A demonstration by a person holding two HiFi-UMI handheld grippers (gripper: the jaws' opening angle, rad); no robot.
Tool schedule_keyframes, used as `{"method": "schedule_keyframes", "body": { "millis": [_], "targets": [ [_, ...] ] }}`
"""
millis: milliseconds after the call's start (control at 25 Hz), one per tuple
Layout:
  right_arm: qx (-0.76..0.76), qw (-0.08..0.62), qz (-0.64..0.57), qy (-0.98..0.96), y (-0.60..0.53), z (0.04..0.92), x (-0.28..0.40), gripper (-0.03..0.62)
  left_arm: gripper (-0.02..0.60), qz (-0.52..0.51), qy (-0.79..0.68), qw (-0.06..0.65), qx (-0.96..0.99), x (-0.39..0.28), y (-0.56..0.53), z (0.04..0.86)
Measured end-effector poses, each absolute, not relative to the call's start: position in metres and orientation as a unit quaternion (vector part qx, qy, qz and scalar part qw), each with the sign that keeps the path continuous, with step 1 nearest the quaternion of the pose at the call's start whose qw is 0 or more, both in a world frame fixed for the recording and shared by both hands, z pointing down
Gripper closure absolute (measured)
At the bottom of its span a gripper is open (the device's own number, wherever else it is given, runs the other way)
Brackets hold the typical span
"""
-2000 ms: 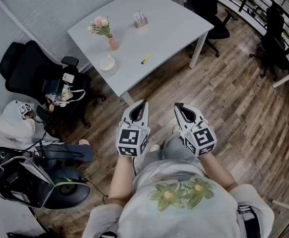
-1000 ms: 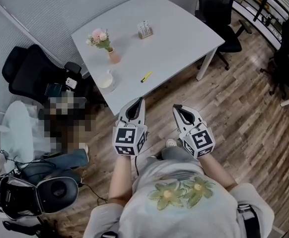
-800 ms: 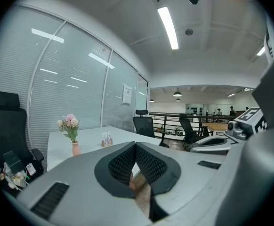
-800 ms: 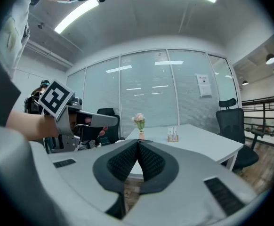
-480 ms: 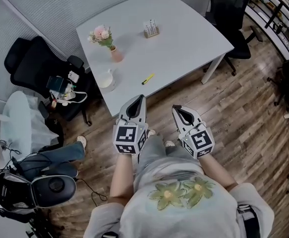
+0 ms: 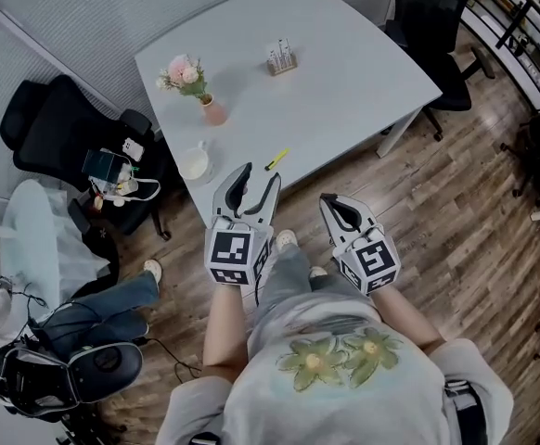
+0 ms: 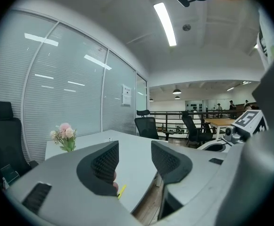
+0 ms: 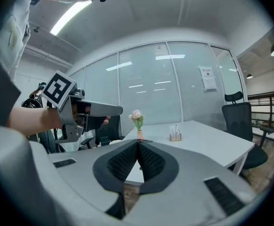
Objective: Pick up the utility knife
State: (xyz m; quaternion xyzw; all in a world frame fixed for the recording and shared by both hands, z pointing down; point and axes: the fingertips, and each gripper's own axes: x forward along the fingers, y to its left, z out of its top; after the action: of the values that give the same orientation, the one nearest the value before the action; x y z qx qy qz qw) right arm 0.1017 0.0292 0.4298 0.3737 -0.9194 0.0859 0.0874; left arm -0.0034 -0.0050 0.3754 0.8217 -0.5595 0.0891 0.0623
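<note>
Head view, looking steeply down over a standing person who holds a gripper in each hand above a wooden floor (image 6: 456, 211), facing a white table (image 6: 363, 72). The left gripper (image 6: 258, 176) has its jaws spread well apart with nothing between them; they have just been opening. The right gripper (image 6: 327, 200) has its jaws pressed together and holds nothing. A yellow utility knife (image 6: 276, 159) lies flat close to the table's near edge, just beyond the left gripper's tips and untouched. A white bowl (image 6: 194, 162) sits at the table's near left corner. A vase of pink flowers (image 6: 212, 109) stands by the left edge, and a small rack (image 6: 283, 58) stands toward the far edge. A black office chair (image 6: 57, 137) stands left of the table. In the left gripper view, the knife shows low beside one parted jaw, on the table beyond it.
</note>
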Motion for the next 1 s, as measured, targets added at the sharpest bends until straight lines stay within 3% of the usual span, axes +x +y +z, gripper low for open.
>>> {"method": "schedule_keyframes", "body": {
  "millis": [80, 1000],
  "targets": [
    [0.377, 0.088, 0.088, -0.918, 0.016, 0.430, 0.097, 0.589, 0.348, 0.083, -0.560, 0.058, 0.822, -0.011, -0.017, 0.371],
    [0.402, 0.103, 0.103, -0.904, -0.089, 0.448, 0.070, 0.589, 0.328, 0.173, -0.491, 0.089, 0.849, -0.030, -0.112, 0.445]
  ]
}}
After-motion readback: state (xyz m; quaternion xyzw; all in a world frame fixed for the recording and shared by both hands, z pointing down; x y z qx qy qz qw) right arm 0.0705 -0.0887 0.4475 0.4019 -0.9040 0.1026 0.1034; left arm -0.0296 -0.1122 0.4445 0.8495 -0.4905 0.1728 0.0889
